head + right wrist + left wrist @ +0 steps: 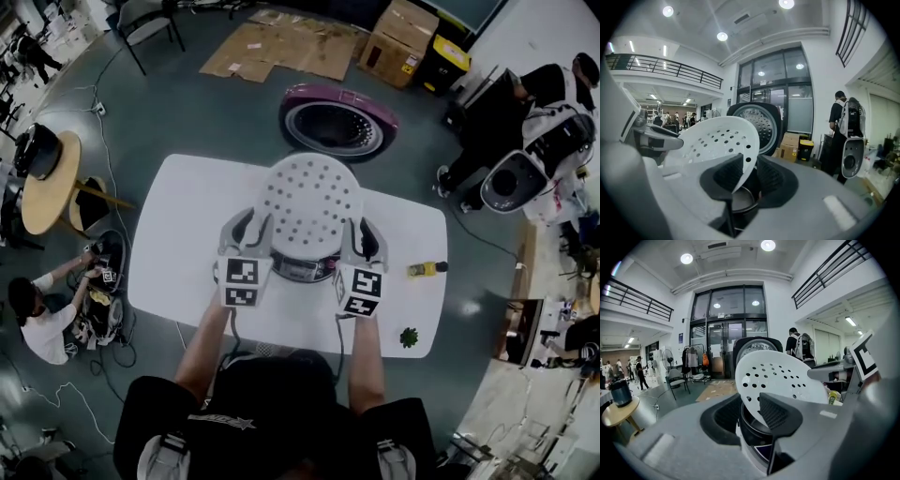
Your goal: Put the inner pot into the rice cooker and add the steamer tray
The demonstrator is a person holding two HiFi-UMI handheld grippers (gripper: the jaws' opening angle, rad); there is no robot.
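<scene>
Bridging left claw (249,231), right claw (362,240) hangs steamer tray (309,199).

**What the things are made of**

The steamer tray (309,199) is white plastic, smooth and a bit dull. The left gripper (249,231) and right gripper (360,240) have dull grey plastic shells. Their dark pads (774,412) look rough, with a fine grid. The inner pot (740,199) is dark with a shiny rim. The table (178,253) is smooth and white. Brown cardboard (281,47) lies at the top of the head view, a wooden side table (52,183) at its left.
</scene>
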